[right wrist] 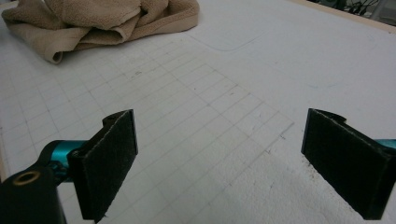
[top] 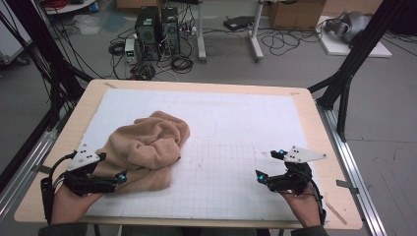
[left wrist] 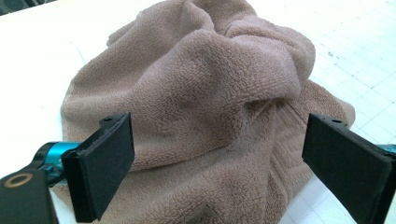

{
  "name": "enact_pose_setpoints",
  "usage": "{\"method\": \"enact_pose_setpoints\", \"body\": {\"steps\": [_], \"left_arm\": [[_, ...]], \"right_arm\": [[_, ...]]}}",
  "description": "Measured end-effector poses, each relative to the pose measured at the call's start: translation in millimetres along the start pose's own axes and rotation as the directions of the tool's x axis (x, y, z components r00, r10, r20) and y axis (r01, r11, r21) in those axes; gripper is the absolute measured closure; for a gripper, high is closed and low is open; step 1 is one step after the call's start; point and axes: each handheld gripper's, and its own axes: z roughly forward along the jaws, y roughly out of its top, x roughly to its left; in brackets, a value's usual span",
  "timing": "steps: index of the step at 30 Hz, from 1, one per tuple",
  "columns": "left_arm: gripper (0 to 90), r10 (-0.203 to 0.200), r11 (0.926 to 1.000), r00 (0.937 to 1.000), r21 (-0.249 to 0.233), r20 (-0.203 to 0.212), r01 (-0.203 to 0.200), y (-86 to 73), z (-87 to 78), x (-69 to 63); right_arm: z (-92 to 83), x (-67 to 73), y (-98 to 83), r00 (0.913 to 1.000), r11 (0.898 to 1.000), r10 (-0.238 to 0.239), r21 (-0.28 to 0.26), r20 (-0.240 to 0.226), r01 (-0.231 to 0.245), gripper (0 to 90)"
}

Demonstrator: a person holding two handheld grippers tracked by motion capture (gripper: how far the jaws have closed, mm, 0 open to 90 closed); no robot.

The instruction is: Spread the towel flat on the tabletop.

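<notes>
Your left hand-held gripper [left wrist: 219, 158] stands with jaws wide apart, nothing gripped. A crumpled tan towel [left wrist: 205, 93] lies just ahead on the white gridded desk [left wrist: 355, 56].

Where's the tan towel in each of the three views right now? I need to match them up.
High view: the tan towel lies crumpled left of centre, by the left gripper.
Left gripper view: the towel sits close ahead, between and beyond the open jaws.
Right gripper view: the towel is far off at the top left.
Shared landmark: the white gridded mat beneath it.
</notes>
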Motion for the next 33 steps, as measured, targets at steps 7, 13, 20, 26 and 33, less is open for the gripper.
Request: {"method": "enact_pose_setpoints", "body": {"steps": [7,13,20,26,33], "left_arm": [[9.7,0.000,1.0000,1.0000,0.007,-0.001,0.000,2.0,2.2,0.7],[9.8,-0.005,0.9999,1.0000,0.009,-0.006,0.005,-1.1,1.4,2.2],[9.8,-0.007,1.0000,0.9999,-0.003,-0.011,0.007,-1.2,-2.5,4.1],[9.8,-0.004,0.9999,0.9999,-0.011,-0.013,0.004,0.5,-6.0,6.7],[9.8,-0.005,0.9999,0.9999,-0.011,-0.016,0.005,2.7,-9.3,10.7]], "right_arm": [[3.9,-4.3,-0.4,0.9999,1.000,0.006,0.014,-0.011,-0.005,9.7],[7.3,-3.3,0.4,0.9999,1.000,0.005,0.002,-0.016,-0.005,9.7],[16.4,3.2,13.0,0.9989,1.000,-0.019,0.012,-0.043,0.020,9.7],[23.7,7.8,32.6,0.9973,0.999,-0.041,0.010,-0.060,0.042,9.7],[50.5,19.7,75.6,0.9864,0.994,-0.104,0.006,-0.128,0.105,9.7]]}}
